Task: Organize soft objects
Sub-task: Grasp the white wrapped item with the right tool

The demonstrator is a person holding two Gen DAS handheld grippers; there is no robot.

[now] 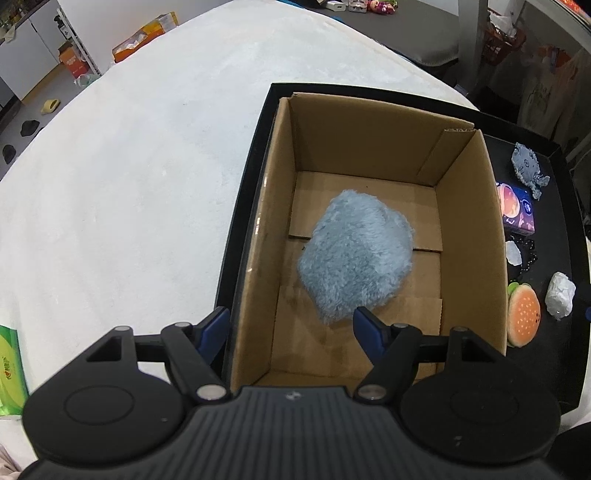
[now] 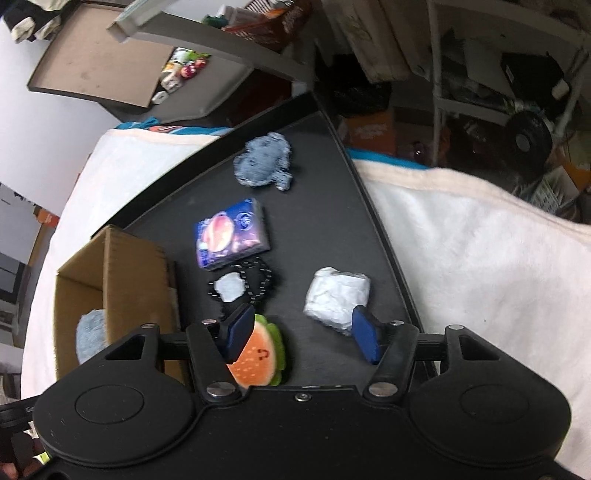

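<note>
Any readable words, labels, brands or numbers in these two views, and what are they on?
None can be read.
Purple packet: planet artwork, print too blurred.
Green pack: small red marks, illegible.
Orange boxes on the floor: print too small.
Burger plush: a stitched face, no text.

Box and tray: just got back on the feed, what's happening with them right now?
A person is sorting soft things into the cardboard box, which holds only a fluffy blue plush. The left gripper hovers over it, jaws open and empty. The right gripper, jaws open, is over the black tray, its left pad against the burger plush, not gripping it. A white wad, a tissue pack and a denim toy lie on the tray.
</note>
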